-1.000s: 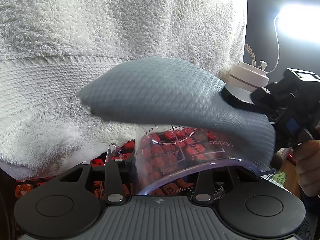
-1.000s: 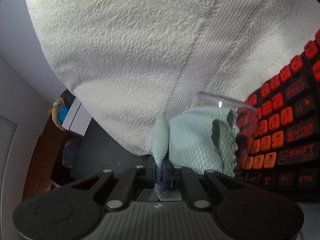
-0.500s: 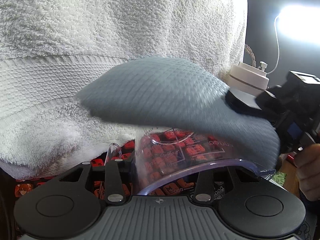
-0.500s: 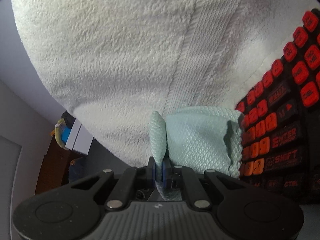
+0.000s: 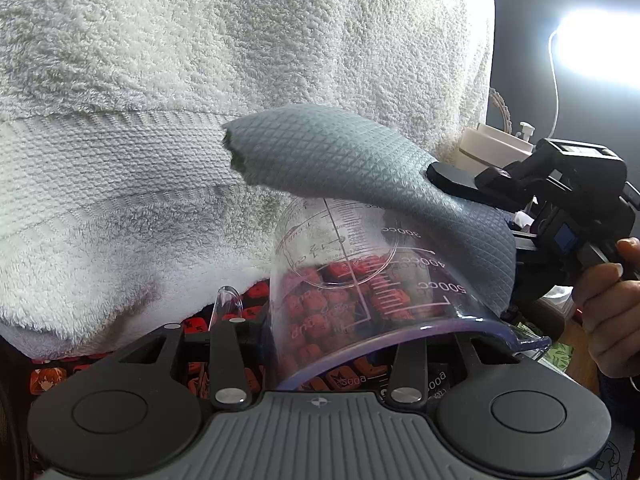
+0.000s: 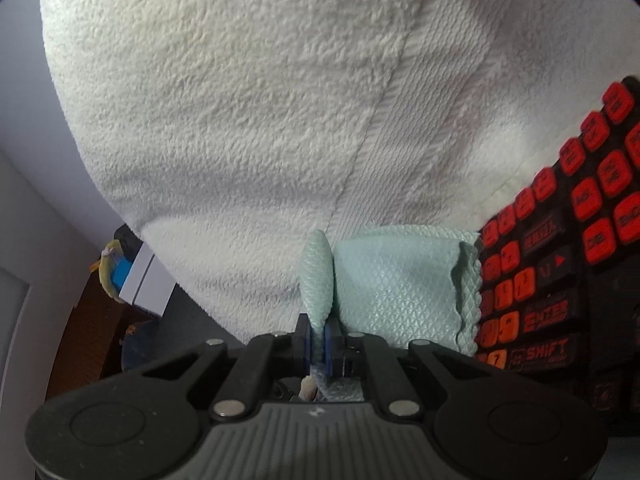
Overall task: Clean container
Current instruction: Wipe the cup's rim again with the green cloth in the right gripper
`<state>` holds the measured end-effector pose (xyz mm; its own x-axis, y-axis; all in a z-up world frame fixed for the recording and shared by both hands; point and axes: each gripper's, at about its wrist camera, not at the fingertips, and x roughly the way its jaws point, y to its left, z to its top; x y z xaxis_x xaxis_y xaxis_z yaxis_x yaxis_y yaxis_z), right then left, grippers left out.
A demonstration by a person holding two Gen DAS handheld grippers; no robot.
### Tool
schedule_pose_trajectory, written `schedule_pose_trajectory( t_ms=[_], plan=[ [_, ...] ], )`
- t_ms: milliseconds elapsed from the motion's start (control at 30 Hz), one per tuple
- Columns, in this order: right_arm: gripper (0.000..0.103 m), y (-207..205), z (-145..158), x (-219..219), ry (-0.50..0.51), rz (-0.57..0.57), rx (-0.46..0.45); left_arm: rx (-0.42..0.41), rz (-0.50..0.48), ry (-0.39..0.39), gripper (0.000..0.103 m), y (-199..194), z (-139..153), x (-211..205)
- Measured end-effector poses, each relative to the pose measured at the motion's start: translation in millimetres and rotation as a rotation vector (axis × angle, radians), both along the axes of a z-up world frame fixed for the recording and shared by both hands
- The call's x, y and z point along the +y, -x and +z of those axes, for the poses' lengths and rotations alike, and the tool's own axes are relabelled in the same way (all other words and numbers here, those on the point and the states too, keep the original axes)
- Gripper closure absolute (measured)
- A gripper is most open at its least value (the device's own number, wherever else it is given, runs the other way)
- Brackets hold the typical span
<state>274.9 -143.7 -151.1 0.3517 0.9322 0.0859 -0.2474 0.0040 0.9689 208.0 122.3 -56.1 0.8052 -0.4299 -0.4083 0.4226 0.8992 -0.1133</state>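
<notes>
A clear plastic measuring cup (image 5: 360, 280) with printed cc marks lies on its side in my left gripper (image 5: 320, 344), which is shut on it near the rim. A pale green waffle-weave cloth (image 5: 360, 164) lies draped over the cup's upper side. My right gripper (image 6: 319, 340) is shut on a fold of this cloth (image 6: 400, 284); the gripper also shows at the right of the left wrist view (image 5: 560, 196), held by a hand. The cup is out of the right wrist view.
A thick white towel (image 5: 200, 100) fills the background of both views. A black mat printed with red keyboard keys (image 6: 560, 260) lies under it. A white jar (image 5: 492, 144) and a bright lamp (image 5: 600, 48) stand at the far right.
The cloth has slid right and back along the cup, uncovering more of its wall. The right gripper has pulled away, and the cup rim has left its view.
</notes>
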Motion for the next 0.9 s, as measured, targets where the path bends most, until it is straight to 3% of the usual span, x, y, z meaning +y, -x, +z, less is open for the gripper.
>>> schedule_pose_trajectory(
  t_ms=[200, 633, 900],
  plan=[
    [0.098, -0.9, -6.6, 2.8, -0.04, 0.018, 0.037, 0.001, -0.001, 0.004, 0.063, -1.7, 0.2, 4.0],
    [0.099, 16.0, 17.5, 37.1, 0.056, 0.131, -0.082, -0.001, -0.001, -0.003, 0.063, -5.0, 1.5, -1.4],
    [0.098, 9.1, 10.4, 26.9, 0.031, 0.096, -0.051, -0.001, -0.001, -0.003, 0.063, -6.8, 1.5, -0.3]
  ],
)
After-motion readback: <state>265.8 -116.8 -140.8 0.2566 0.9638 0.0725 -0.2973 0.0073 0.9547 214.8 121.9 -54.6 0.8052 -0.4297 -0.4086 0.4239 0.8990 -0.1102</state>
